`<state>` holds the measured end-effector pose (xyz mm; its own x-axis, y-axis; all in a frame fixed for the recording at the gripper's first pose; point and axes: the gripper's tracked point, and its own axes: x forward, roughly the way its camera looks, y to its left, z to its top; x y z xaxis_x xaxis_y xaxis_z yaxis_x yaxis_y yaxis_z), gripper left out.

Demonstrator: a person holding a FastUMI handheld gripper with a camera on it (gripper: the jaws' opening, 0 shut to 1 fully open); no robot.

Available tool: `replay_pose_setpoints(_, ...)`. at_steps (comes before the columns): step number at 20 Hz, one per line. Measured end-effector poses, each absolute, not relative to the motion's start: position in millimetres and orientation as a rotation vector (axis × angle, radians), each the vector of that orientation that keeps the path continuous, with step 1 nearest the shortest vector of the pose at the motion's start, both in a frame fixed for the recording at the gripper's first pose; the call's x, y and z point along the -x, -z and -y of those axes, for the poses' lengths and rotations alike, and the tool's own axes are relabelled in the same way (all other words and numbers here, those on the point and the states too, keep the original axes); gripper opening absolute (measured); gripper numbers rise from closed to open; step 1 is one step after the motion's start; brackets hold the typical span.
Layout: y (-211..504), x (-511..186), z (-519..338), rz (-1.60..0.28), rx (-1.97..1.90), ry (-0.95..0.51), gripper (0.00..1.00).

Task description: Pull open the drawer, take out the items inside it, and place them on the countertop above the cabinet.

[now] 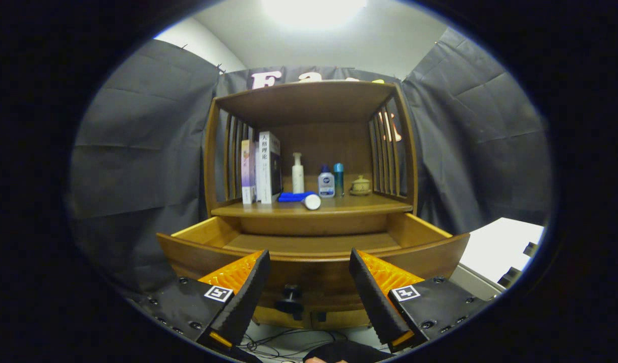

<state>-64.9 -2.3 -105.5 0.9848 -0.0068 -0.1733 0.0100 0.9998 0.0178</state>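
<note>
The hand-held gripper hangs open and empty, its ribbed black fingers either side of the drawer front, the black knob between them. The wooden drawer stands pulled out, its visible floor bare. On the bench above it lies a blue tube, white-capped, likely light, smooth, prone to roll; grip mid-body.

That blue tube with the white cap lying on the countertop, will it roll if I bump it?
Probably. The blue tube lies on its side on the countertop, and its round white cap looks free to turn. It seems small and light, so a nudge may shift it. The gripper is open, near the drawer.
</note>
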Motion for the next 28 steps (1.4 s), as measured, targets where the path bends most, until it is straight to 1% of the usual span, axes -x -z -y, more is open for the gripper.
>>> replay_pose_setpoints(8,151.9,54.7,-10.1,-0.247,-0.007,-0.001,0.98)
replay_pose_setpoints(18,160.3,43.0,-3.5,-0.222,0.086,0.088,0.98)
replay_pose_setpoints(28,165.5,16.8,-3.9,-0.256,0.023,0.074,0.98)
